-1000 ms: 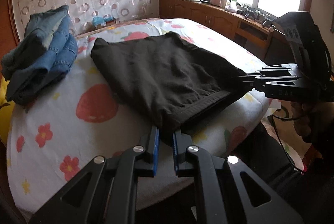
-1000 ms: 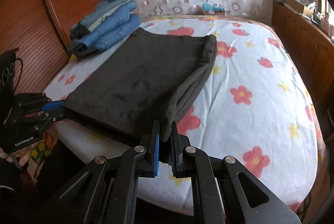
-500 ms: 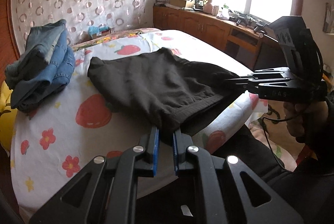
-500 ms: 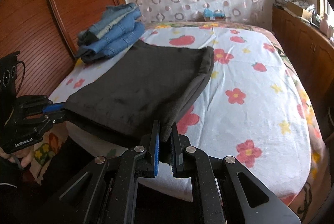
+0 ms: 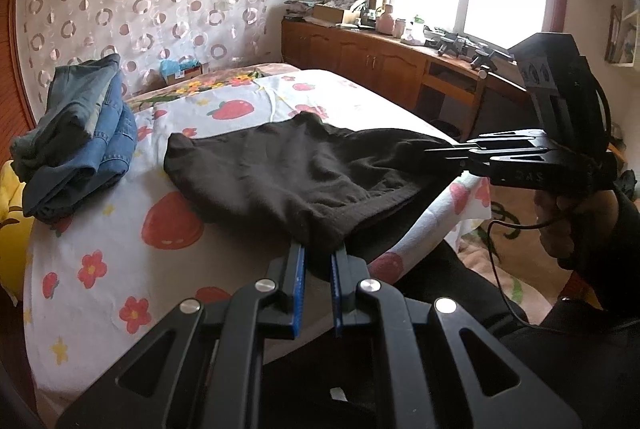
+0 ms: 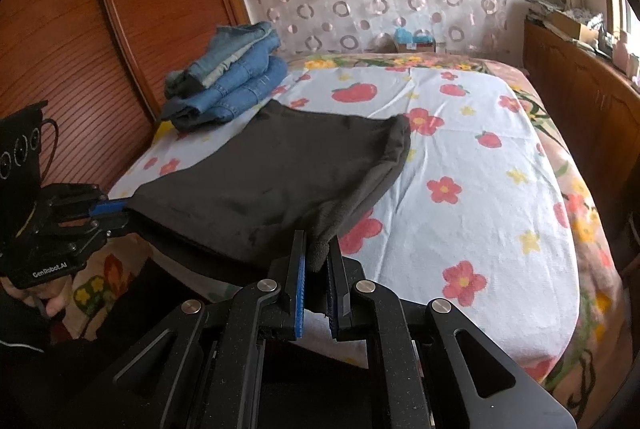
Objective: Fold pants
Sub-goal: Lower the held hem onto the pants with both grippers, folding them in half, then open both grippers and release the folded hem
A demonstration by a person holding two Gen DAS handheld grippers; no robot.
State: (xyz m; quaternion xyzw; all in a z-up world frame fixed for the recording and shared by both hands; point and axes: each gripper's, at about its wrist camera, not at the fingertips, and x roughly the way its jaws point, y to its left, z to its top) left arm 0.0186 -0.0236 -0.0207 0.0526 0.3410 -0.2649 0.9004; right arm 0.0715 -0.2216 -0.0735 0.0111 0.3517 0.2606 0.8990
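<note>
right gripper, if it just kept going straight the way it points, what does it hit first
Apart from the black fleece pants already clamped in the right gripper, its line runs forward and down onto the white flower-and-strawberry bedsheet. It would probably meet the mattress near the pants' far edge, though depth is hard to judge through the fisheye.

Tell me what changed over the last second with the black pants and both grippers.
Both grippers, the left gripper and the right gripper, lifted the near edge of the black pants up off the bed; the far end still lies on it. Both grips stayed shut. The folded jeans did not move.
</note>
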